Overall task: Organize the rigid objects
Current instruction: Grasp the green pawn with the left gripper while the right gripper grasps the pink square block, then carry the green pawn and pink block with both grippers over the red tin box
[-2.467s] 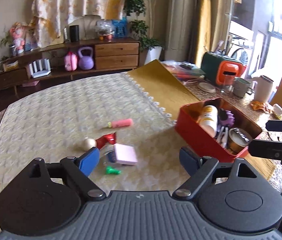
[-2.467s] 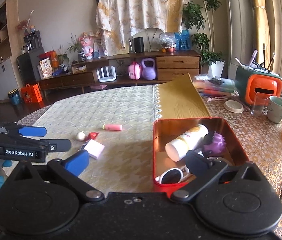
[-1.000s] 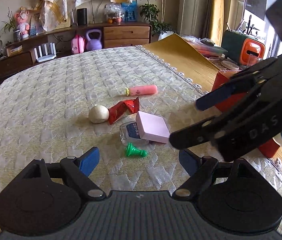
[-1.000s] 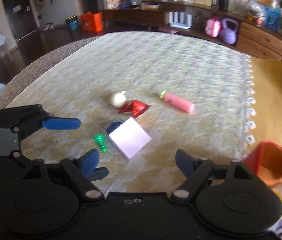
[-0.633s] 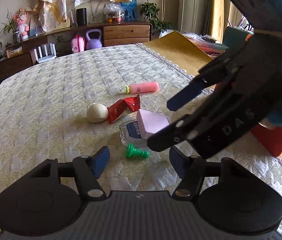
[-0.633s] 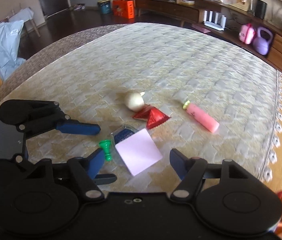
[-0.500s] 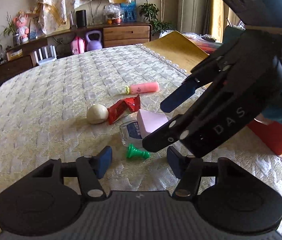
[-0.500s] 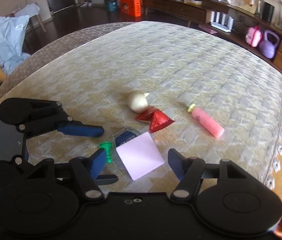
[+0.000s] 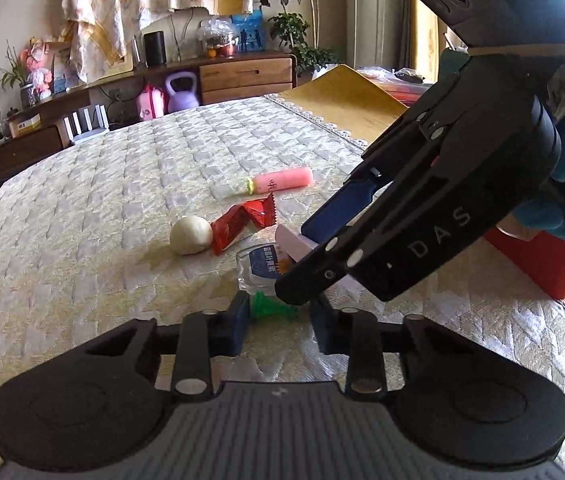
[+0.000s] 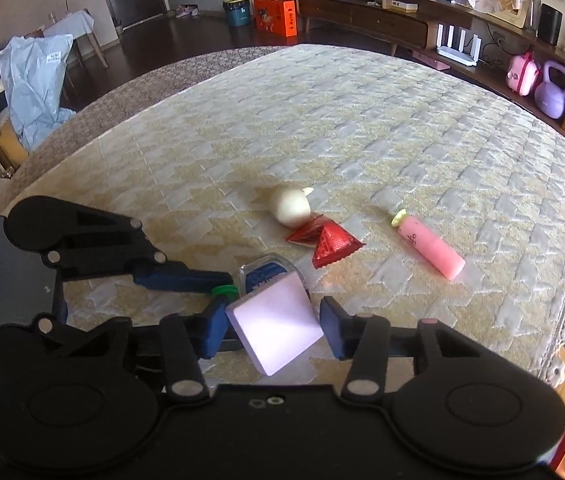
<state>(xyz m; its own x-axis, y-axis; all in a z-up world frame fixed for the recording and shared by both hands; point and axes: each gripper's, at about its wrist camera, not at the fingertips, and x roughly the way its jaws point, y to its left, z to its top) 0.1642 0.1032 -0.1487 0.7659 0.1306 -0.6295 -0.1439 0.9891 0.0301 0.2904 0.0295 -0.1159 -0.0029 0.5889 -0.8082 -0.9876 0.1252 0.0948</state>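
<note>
Left gripper (image 9: 278, 322) is narrowed to a small gap around the green pawn (image 9: 272, 307), lying on the cloth (image 9: 82, 240); pads look just beside it, contact not confirmed. 0.5 s ago that gap was clearly wider and the pawn sat ahead of the tips, so the fingers have closed in on it.

Right gripper (image 10: 272, 326) has also narrowed since 0.5 s ago and now straddles the pink box (image 10: 274, 328), which sits tilted between the 2 blue pads. Left pad appears to touch the box corner, right pad is very near; can't tell if it's clamped. In the left view the right gripper (image 9: 322, 248) crosses over the box (image 9: 290, 240), closer to the cloth than before.

Clear case (image 10: 262, 274) with blue label lies under the box's far edge, touching it, same spot as before.

Further out, unchanged: red wrapper (image 10: 326, 242) touching the cream ball (image 10: 290, 208), pink tube (image 10: 430, 248) apart to the right.

Red tin (image 9: 542, 256) stands at the right, past the right gripper, partly hidden.
</note>
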